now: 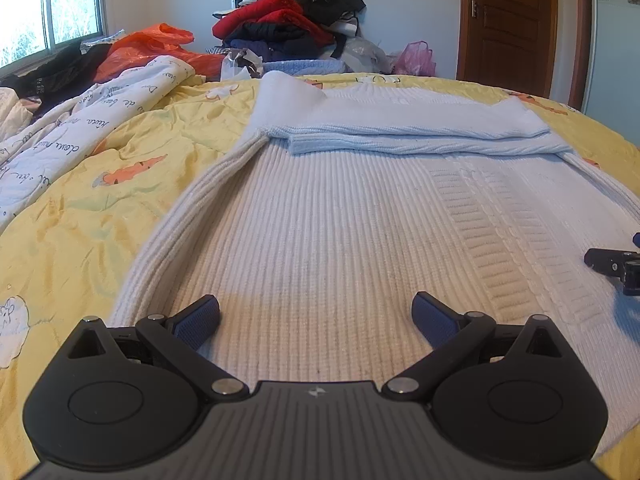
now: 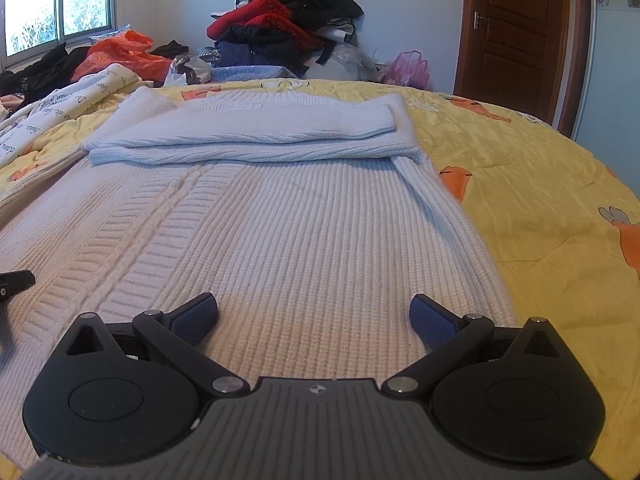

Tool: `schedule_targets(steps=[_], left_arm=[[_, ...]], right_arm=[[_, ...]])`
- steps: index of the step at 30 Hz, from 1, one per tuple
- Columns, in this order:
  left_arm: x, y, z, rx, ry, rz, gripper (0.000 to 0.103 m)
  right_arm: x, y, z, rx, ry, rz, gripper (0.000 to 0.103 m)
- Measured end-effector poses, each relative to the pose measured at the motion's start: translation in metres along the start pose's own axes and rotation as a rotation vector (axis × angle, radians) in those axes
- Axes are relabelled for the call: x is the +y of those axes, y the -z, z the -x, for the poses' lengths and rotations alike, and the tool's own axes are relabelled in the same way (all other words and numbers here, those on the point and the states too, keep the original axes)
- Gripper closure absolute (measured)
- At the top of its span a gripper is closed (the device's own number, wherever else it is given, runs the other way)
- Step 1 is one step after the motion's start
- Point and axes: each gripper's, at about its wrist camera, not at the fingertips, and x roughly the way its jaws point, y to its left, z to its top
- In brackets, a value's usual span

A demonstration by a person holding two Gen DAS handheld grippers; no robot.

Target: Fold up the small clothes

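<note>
Where the yellow quilt [image 1: 120, 184] covers the bed, a white ribbed sweater [image 1: 320, 240] lies flat, its long axis running straight away from both cameras toward the far wall. The hem end is nearest the grippers and the collar end farthest. Both sleeves [image 2: 248, 136] are folded crosswise over the chest, one stacked on the other, so their length runs left to right, square to the body. A cable and rib panel [image 2: 132, 224] runs lengthwise down the sweater; it sits right of centre in the left wrist view and left of centre in the right wrist view.

The left gripper [image 1: 316, 320] hangs over the near left part of the sweater, jaws spread wide, its blue pads [image 1: 200, 322] holding nothing. Whether the pads touch the knit cannot be told. The right gripper [image 2: 314, 318] is over the near right part, just as wide open and empty, with the sweater's right edge just beside its outer finger. Each gripper shows as a black tip at the edge of the other's view, so the two are side by side, apart, both pointing along the sweater.

Beyond the bed a pile of clothes [image 1: 296, 16], red and black, is heaped against the wall. An orange bag [image 1: 148, 48] and a lettered white quilt [image 1: 80, 132] lie at the left near the window [image 1: 48, 8]. A brown door [image 1: 508, 20] stands at the right.
</note>
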Motion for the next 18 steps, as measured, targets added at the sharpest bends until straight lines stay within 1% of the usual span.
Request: schedule_targets(steps=[18], left_arm=[[0.0031, 0.0065, 0.0028, -0.022, 0.007, 0.014, 0.000]], right_arm=[[0.0000, 0.0001, -0.0002, -0.002, 0.000, -0.001, 0.000]])
